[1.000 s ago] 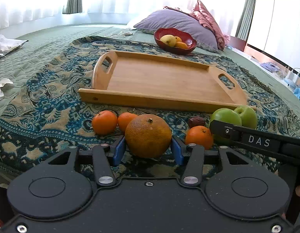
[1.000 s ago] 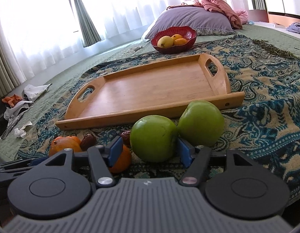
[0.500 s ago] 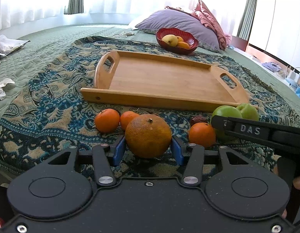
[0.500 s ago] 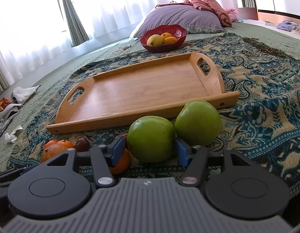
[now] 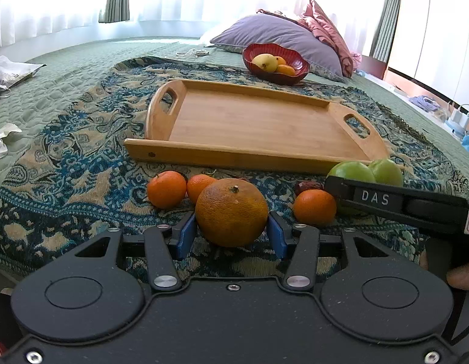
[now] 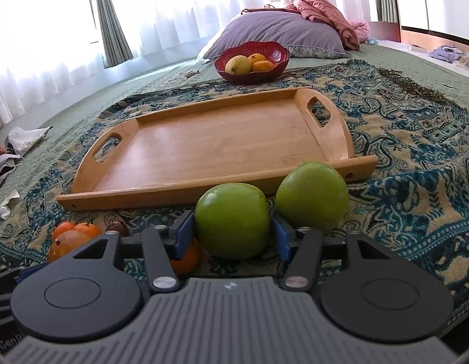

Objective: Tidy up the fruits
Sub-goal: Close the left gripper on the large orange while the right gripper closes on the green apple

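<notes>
While the left gripper (image 5: 231,236) clamps the large orange (image 5: 231,212), the right gripper (image 6: 232,236) clamps a green apple (image 6: 232,220) by the tray's (image 6: 179,192) near edge

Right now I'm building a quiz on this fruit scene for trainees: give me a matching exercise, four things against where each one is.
Things:
1. big orange
2. nearer green apple
3. yellow pear-like fruit
4. wooden tray

Places:
A. in the red bowl
B. between the left claw fingers
C. on the patterned blanket, nothing on it
D. between the right claw fingers

Pairs: 1-B, 2-D, 3-A, 4-C
</notes>
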A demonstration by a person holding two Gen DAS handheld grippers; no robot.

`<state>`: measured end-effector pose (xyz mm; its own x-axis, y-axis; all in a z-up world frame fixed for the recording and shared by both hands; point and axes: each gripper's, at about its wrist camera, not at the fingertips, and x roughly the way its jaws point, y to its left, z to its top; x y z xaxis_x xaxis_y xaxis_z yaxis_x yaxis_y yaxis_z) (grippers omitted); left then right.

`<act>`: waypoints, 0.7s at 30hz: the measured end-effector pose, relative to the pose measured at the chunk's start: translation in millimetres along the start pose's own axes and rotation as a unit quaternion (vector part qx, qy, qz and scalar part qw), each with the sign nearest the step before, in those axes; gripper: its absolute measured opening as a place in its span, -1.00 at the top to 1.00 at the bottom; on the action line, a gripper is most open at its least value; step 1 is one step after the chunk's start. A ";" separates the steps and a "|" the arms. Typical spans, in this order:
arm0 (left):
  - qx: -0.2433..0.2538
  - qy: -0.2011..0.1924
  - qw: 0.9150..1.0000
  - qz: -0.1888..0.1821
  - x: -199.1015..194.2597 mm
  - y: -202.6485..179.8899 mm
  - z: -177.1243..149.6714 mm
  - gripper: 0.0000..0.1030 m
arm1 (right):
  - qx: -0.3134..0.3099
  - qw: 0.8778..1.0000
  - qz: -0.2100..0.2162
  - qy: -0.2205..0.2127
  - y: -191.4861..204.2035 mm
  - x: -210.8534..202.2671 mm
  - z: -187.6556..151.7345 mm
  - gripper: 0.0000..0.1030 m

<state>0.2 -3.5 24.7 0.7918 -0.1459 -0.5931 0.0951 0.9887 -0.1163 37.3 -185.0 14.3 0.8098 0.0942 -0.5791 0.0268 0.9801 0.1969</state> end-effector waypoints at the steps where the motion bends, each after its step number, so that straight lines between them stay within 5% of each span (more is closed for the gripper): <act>1: 0.000 0.000 1.000 0.000 0.2 -0.3 0.0 0.07 | -0.001 1.000 0.002 0.000 -0.7 0.0 -0.3 -0.15; 21: 0.005 0.001 1.000 0.002 4.1 -2.1 0.4 0.07 | 0.021 1.000 0.012 -0.007 -5.4 11.1 -2.1 -0.12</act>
<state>3.5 -6.1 22.8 0.7915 -0.1423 -0.5944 0.0983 0.9895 -0.1060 44.9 -188.9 5.1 0.8183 0.1155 -0.5631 0.0312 0.9692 0.2443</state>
